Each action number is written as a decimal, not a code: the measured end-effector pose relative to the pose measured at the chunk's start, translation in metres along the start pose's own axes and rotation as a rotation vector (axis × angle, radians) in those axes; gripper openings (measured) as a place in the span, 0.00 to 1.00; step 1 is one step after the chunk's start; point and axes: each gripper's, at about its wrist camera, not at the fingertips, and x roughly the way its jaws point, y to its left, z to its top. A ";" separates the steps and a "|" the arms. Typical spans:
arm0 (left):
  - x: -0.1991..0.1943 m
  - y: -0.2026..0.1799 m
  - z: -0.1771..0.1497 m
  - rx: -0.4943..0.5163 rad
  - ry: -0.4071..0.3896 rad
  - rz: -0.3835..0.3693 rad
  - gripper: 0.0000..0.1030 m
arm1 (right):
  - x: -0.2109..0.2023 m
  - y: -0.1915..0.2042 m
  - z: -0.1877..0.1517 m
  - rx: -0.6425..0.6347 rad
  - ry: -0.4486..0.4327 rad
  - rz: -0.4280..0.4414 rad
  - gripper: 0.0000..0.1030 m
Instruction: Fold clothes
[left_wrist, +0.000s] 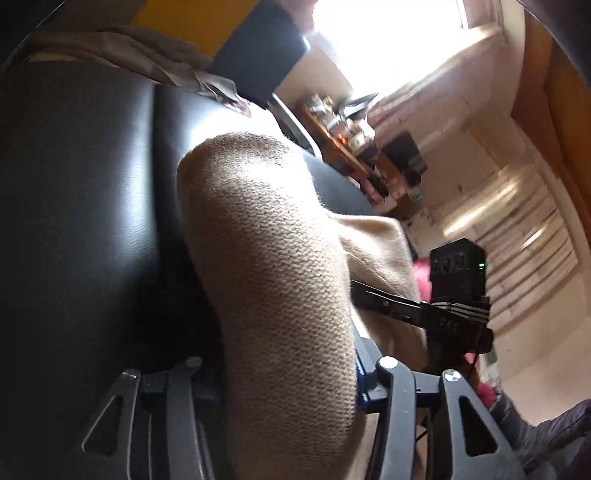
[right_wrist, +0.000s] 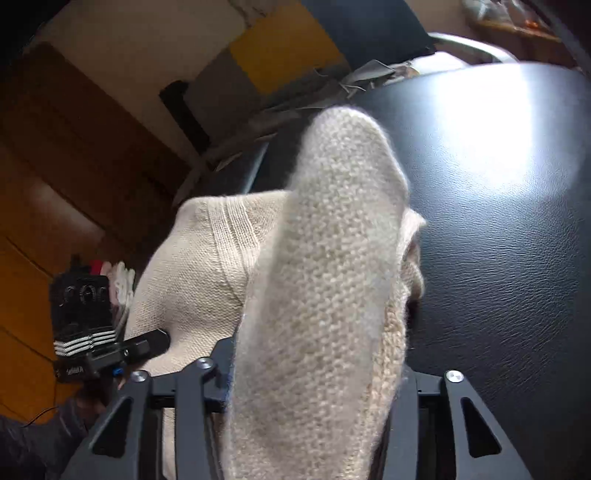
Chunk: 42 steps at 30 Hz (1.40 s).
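A beige knitted sweater hangs between both grippers above a black leather surface. In the left wrist view a thick fold of it fills the space between my left gripper's jaws, and my left gripper is shut on it. The right gripper shows at the right, clamped on the sweater's other edge. In the right wrist view the sweater bulges up between my right gripper's jaws, and my right gripper is shut on it. The left gripper shows at the lower left, its fingers on the cloth.
The black leather surface spreads under and beyond the sweater. A grey crumpled cloth lies at its far edge. A cluttered wooden shelf, a bright window and a wooden wardrobe stand around.
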 end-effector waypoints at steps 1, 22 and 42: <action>-0.016 0.001 -0.004 -0.007 -0.029 0.002 0.47 | 0.003 0.007 0.000 0.004 0.007 0.030 0.43; -0.511 0.059 -0.040 -0.249 -0.955 0.677 0.47 | 0.233 0.580 0.149 -0.737 0.134 0.634 0.41; -0.514 0.038 -0.064 -0.175 -1.006 1.232 0.72 | 0.258 0.588 0.154 -0.894 -0.048 0.544 0.89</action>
